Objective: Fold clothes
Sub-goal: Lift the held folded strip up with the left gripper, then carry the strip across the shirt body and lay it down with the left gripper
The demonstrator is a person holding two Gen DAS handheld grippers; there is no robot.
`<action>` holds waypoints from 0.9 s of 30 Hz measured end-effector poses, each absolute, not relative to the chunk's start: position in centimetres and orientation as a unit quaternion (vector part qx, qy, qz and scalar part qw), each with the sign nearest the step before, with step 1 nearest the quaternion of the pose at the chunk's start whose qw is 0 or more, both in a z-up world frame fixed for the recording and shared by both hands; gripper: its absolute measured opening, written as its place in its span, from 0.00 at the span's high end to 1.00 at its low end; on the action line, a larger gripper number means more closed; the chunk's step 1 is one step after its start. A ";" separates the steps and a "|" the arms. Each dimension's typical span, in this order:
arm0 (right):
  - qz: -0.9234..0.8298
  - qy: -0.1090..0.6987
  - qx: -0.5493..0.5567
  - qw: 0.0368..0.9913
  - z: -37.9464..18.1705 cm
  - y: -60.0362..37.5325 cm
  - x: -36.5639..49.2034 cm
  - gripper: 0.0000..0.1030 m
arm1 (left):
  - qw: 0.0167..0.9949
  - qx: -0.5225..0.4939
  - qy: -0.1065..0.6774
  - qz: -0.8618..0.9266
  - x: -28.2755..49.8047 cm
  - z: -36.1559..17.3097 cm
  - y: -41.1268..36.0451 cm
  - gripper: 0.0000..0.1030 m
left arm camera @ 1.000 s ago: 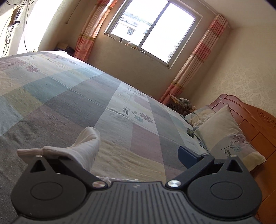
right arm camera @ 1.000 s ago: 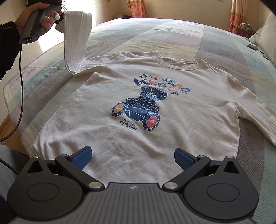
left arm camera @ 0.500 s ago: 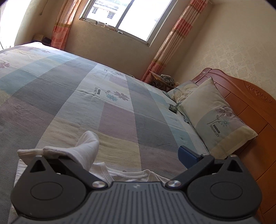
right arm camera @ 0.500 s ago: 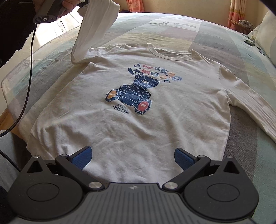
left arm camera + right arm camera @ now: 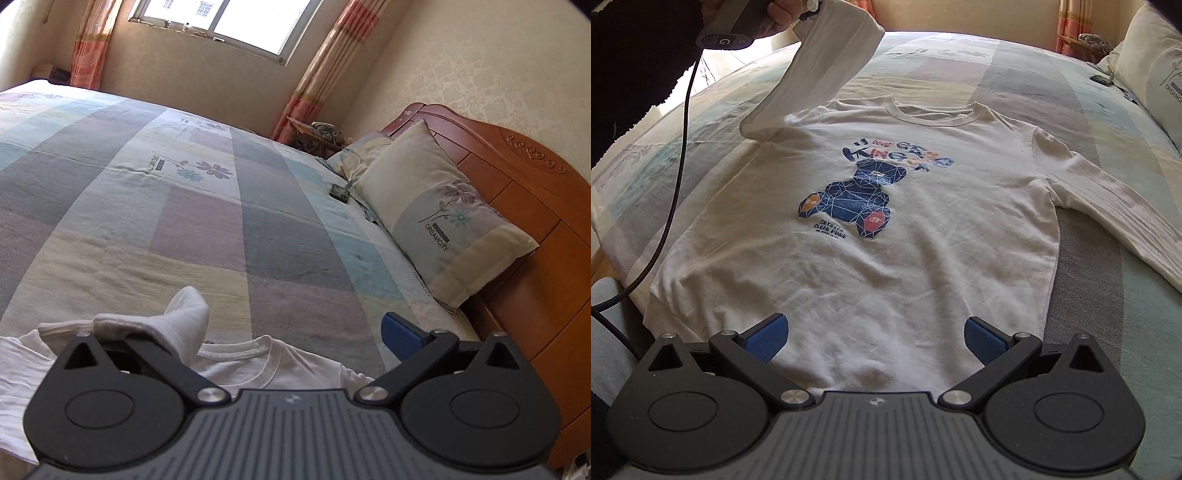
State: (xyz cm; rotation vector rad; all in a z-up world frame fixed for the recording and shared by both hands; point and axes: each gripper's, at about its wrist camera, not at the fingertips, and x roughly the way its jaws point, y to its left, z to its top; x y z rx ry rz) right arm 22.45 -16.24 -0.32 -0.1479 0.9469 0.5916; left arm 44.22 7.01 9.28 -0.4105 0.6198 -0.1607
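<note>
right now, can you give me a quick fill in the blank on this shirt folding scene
1. The left gripper lifts one ____ of the white shirt.
2. The right gripper hovers with its jaws ____.
3. The shirt's print shows a blue ____.
4. The shirt's other sleeve lies flat on the ____.

Missing words: sleeve; open; bear; bed

bedspread (image 5: 184, 229) open beyond shirt (image 5: 886, 258), pillow (image 5: 443, 229) at headboard side

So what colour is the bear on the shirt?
Mostly dark blue, with white lines and orange-red patches. The bear on the white shirt shows best in the right wrist view.
</note>
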 end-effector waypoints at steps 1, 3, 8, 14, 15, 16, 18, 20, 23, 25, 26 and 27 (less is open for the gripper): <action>0.278 0.449 -0.070 0.846 -0.3 -16.4 22.5 0.00 | 0.927 -0.201 0.305 -0.080 44.4 9.0 6.7 0.01; 0.273 0.451 -0.069 0.847 -0.4 -16.6 22.6 0.00 | 0.925 -0.202 0.310 -0.084 44.8 8.6 6.0 0.01; 0.270 0.452 -0.063 0.848 -0.6 -16.8 22.8 0.00 | 0.924 -0.189 0.317 -0.097 45.6 7.7 4.1 0.01; 0.276 0.451 -0.062 0.847 -0.7 -16.7 23.0 0.00 | 0.920 -0.180 0.333 -0.097 46.5 5.3 2.2 0.01; 0.279 0.450 -0.062 0.846 -0.7 -16.8 22.9 0.00 | 0.920 -0.181 0.335 -0.096 46.6 4.9 2.0 0.01; 0.280 0.450 -0.063 0.846 -0.6 -16.9 23.0 0.00 | 0.920 -0.180 0.335 -0.095 46.7 4.6 1.8 0.01; 0.275 0.450 -0.070 0.847 -0.6 -17.0 23.0 0.00 | 0.921 -0.177 0.333 -0.094 46.8 4.1 1.2 0.01; 0.268 0.452 -0.076 0.847 -0.6 -17.1 23.2 0.00 | 0.922 -0.179 0.331 -0.098 47.0 3.8 0.7 0.01; 0.262 0.455 -0.079 0.848 -0.6 -17.4 23.3 0.00 | 0.923 -0.175 0.326 -0.105 47.3 3.6 -0.4 0.01; 0.260 0.457 -0.080 0.847 -0.6 -17.6 23.4 0.00 | 0.925 -0.169 0.322 -0.110 47.5 3.4 -1.2 0.01; 0.259 0.457 -0.081 0.847 -0.7 -17.7 23.4 0.00 | 0.926 -0.165 0.322 -0.113 47.6 3.3 -1.6 0.01; 0.257 0.459 -0.082 0.847 -0.8 -17.8 23.5 0.00 | 0.926 -0.160 0.323 -0.115 47.7 3.0 -2.0 0.01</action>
